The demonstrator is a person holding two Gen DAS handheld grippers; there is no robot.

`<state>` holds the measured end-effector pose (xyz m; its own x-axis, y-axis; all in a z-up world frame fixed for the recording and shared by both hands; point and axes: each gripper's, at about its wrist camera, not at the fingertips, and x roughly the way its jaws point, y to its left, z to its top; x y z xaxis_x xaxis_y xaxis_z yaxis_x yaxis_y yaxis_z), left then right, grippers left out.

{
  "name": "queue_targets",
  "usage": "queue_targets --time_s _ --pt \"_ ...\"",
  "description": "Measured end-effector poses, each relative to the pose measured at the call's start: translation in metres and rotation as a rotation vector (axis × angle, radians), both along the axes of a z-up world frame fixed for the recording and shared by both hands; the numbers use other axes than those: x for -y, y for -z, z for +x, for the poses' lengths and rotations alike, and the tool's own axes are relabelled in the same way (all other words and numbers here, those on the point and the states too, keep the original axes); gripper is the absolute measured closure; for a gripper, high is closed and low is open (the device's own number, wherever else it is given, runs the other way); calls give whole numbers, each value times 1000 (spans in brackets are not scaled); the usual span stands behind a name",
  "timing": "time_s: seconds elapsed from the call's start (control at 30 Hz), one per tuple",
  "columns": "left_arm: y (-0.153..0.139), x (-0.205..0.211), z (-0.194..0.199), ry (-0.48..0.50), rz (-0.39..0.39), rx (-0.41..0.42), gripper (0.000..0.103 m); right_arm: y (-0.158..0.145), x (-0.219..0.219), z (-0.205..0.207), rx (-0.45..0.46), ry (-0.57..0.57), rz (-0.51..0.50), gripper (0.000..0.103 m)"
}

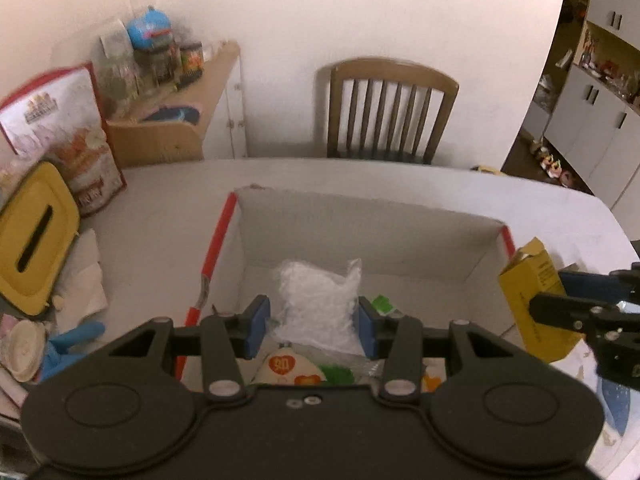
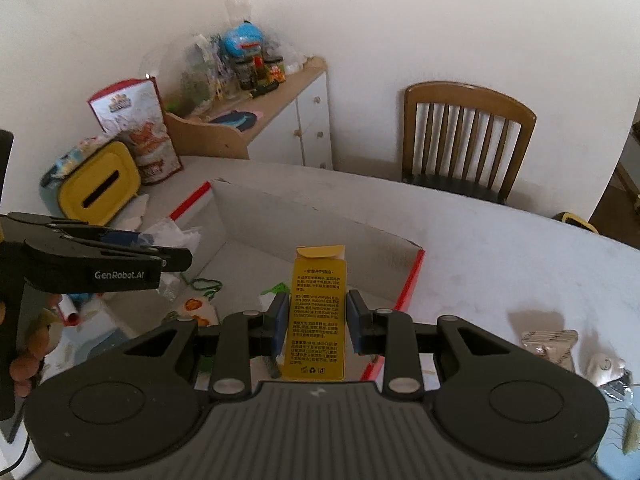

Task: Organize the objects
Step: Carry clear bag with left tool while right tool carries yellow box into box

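Note:
A white cardboard box with red edges [image 1: 400, 216] [image 2: 312, 216] lies open on the table. My left gripper [image 1: 314, 326] is shut on a clear plastic bag [image 1: 320, 304] and holds it over the box's near left part. My right gripper [image 2: 317, 322] is shut on a tall yellow carton [image 2: 319, 304] with an open top flap, held upright over the box's near right side. The carton also shows at the right of the left wrist view [image 1: 536, 300]. Packets with orange and green print [image 1: 296, 368] [image 2: 196, 308] lie in the box.
A yellow tissue holder [image 1: 34, 236] [image 2: 100, 184] and a red-edged bag [image 1: 68, 132] stand at the table's left. Silver wrapped packets [image 2: 552, 344] lie at the right. A wooden chair [image 1: 388, 108] and a cluttered side cabinet [image 1: 180, 92] stand behind the table.

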<state>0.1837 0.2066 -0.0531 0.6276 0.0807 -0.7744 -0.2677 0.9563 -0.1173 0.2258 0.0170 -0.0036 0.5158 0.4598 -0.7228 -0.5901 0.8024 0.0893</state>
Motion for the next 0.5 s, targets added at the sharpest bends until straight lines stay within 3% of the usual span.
queue_targets --time_s 0.3,0.5 --pt "29 -1 31 53 56 -60 59 38 -35 35 -50 25 -61 74" --pt "53 4 52 86 93 -147 59 63 -52 48 -74 28 -113 74"
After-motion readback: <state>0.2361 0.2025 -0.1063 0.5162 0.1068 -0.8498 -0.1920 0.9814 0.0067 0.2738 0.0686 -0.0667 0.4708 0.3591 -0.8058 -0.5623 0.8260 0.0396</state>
